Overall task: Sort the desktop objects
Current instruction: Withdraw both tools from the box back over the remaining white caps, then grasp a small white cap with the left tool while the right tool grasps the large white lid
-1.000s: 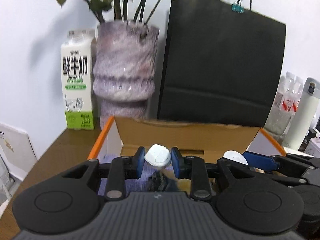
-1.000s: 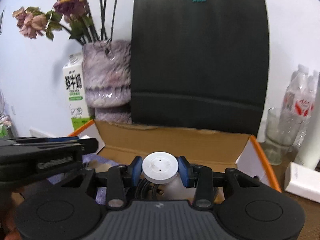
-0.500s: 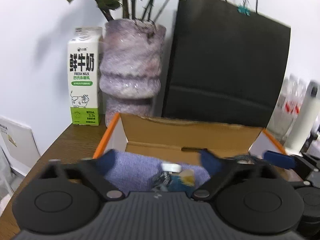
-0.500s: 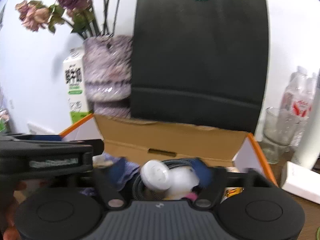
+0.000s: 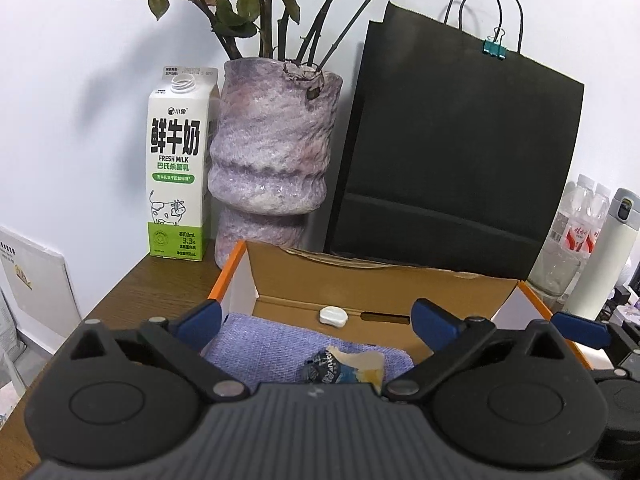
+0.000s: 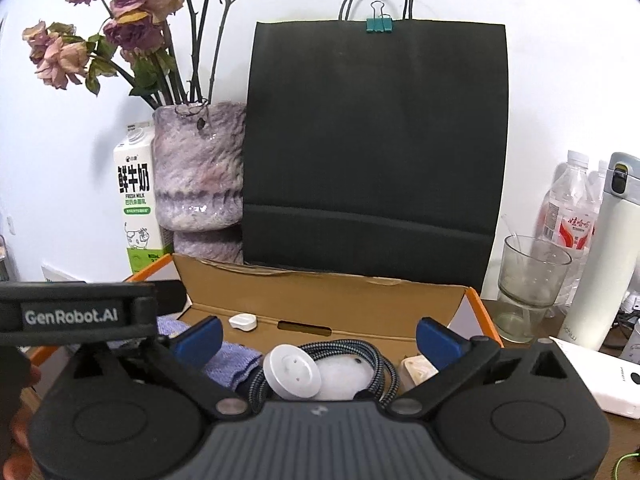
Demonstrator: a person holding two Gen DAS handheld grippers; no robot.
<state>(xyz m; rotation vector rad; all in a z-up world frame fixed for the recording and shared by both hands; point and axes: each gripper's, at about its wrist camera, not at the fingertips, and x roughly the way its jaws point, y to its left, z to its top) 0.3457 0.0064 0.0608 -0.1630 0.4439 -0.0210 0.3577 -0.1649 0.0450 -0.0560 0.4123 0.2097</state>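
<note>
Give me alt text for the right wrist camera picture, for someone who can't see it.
The right hand-held gripper hangs open over a cardboard box holding a white round charger, a braided cable and a purple cloth. Behind stand a black paper bag, a vase and a milk carton.

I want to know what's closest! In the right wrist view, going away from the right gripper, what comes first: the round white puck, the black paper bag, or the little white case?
1. Round white puck, just ahead, low.
2. Little white case, by the box's back wall.
3. Black paper bag, behind the box.
</note>
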